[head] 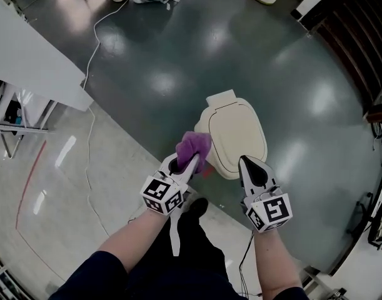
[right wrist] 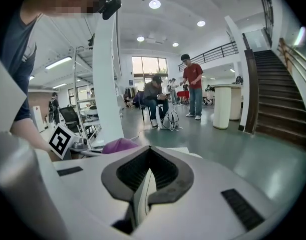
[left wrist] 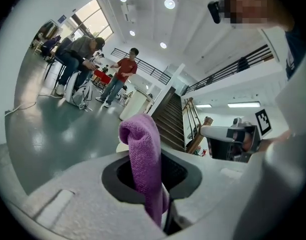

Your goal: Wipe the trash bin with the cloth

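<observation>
Now left gripper fingers clamped on purple cloth, held at left edge of cream trash bin on floor. Right gripper fingers together, empty, near bin front. Cloth soft, light, floppy: grip bunched middle. Bin probably light, may slide.

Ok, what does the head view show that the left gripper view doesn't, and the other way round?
Head view only: the closed lid of the cream plastic trash bin, whole, from above. Left gripper view only: bystanders and ceiling lights behind. Both: the purple textured cloth pinched in the left gripper.
</observation>
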Tool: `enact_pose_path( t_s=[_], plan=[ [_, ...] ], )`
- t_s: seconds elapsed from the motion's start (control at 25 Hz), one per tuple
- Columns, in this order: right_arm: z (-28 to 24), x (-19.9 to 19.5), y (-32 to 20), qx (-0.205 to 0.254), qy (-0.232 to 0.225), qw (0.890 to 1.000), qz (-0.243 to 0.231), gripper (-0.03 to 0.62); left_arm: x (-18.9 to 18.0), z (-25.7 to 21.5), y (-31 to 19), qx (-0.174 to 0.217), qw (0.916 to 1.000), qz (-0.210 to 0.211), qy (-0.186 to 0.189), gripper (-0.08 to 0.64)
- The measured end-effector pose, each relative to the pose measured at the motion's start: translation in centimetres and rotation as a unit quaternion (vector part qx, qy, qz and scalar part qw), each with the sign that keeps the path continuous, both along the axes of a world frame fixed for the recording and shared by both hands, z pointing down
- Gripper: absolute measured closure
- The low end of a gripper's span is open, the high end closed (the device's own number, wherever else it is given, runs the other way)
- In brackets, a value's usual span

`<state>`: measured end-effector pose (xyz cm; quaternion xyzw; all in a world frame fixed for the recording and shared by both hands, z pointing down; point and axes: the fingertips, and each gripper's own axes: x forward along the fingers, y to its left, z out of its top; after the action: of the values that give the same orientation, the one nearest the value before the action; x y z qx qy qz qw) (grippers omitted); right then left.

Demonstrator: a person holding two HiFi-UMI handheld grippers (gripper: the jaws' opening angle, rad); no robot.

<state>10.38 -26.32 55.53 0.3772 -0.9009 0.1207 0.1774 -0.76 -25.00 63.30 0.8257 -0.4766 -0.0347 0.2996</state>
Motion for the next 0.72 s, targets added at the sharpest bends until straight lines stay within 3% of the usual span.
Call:
enact_pose_path(
  t_s=[0.4, 0.72],
  plan=[
    [8.7, -0.4, -4.6, -0.015, 0.038, 0.999, 0.003, 0.581, -1.2, 9.8, -4.6, -0.021, 0.998, -0.051, 0.032, 0.498],
    [12.7, -0.4, -5.1, -0.027, 0.09, 0.996, -0.006, 0.581, -1.2, 14.5, -6.3, -0.034, 0.9943, -0.072, 0.07, 0.499]
  ],
)
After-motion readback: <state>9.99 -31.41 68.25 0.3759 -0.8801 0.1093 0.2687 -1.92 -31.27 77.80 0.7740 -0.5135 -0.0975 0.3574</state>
